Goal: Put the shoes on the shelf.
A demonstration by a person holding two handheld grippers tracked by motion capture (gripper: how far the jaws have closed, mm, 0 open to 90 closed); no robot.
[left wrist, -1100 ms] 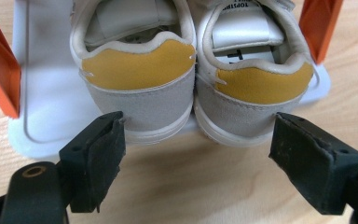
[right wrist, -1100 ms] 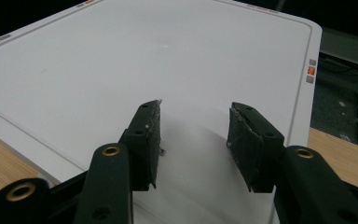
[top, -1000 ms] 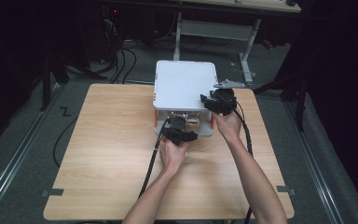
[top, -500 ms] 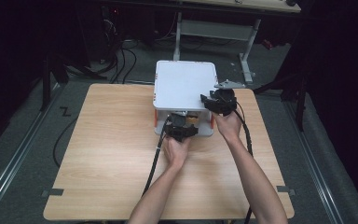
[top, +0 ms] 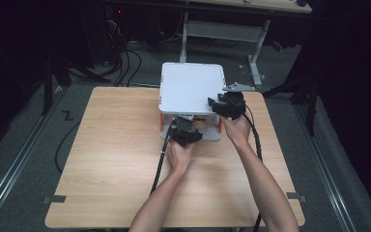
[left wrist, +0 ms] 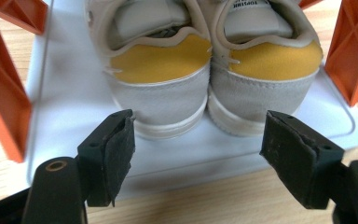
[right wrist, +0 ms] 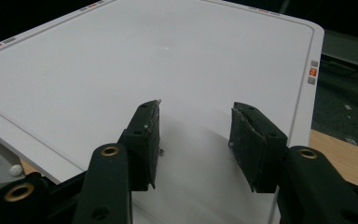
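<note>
A pair of grey and cream shoes with yellow heel linings [left wrist: 161, 88] stands heels toward me on the lower white shelf [left wrist: 65, 93] of a small rack with orange posts [left wrist: 2, 112]. My left gripper [left wrist: 198, 154] is low at the rack's front [top: 186, 131], just short of the heels. It is open; its jaws have just been closing a little, and nothing lies between the pads. My right gripper [right wrist: 196, 140] hovers open over the near right corner of the rack's white top plate [right wrist: 121, 60], seen from above [top: 217, 104] beside that plate [top: 191, 87].
The rack sits at the far middle of a wooden table [top: 111, 159]. A black cable [top: 159, 164] trails from the left gripper toward the near edge. A second orange post [left wrist: 354, 51] flanks the shoes on the right. Dark floor with cables and a table frame lies beyond.
My left gripper has edged slightly toward the rack's front. The right gripper and the rack have stayed where they were.
</note>
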